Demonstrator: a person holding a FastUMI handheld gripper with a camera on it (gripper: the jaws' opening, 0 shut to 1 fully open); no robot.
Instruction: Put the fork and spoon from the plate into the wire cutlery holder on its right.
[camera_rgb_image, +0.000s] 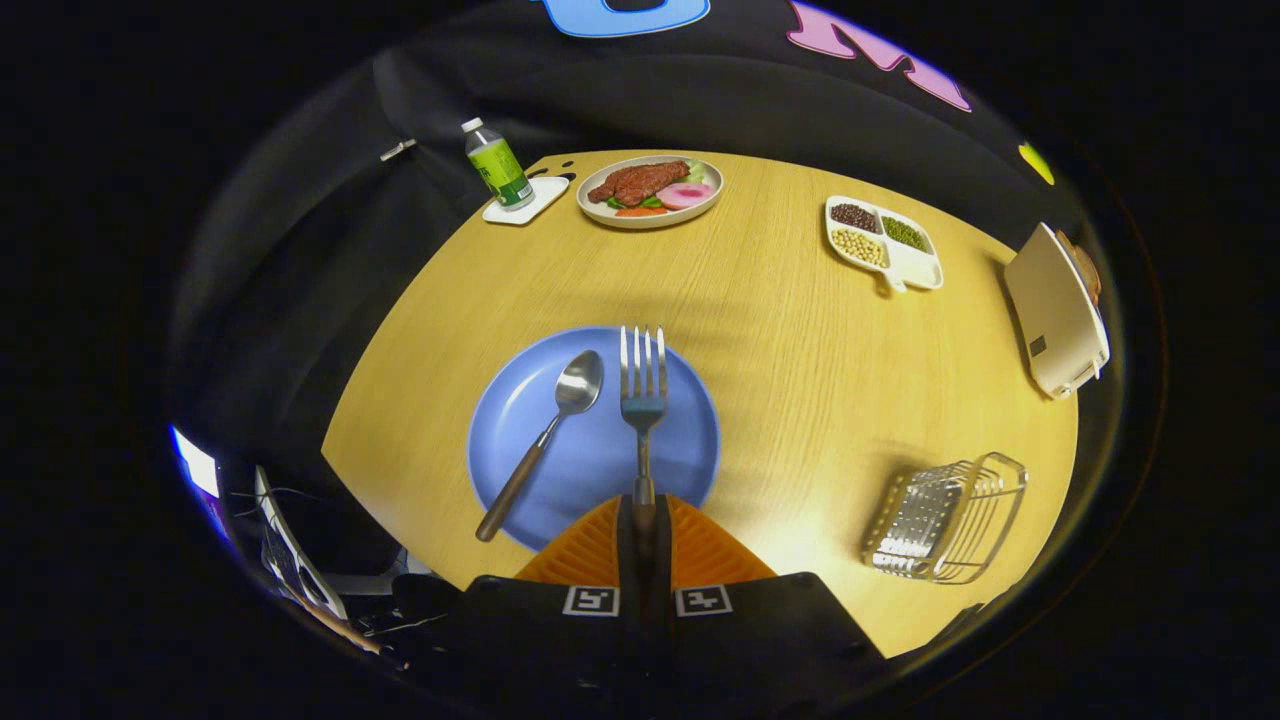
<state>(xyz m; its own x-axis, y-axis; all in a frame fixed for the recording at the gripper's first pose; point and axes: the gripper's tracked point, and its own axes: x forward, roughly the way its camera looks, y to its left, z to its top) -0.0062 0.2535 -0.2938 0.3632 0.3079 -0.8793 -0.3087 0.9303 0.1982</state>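
Spoon lies on the blue plate, left of the fork, untouched. Fork stands out over the plate's middle, its handle clamped between the closed fingers of the gripper. Wire cutlery holder waits right of the plate (well apart): swing across level, then tip the handle down into it.

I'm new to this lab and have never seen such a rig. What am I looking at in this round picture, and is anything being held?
A person carries a hand-held two-finger gripper; the fisheye camera rides on it, looking forward along its fingers. The fingers are closed on the handle of a metal fork, lying over a round blue plate on a wooden table. A metal spoon with a dark handle lies on the plate. The wire cutlery holder stands to the right. Beyond are food dishes and a bottle.
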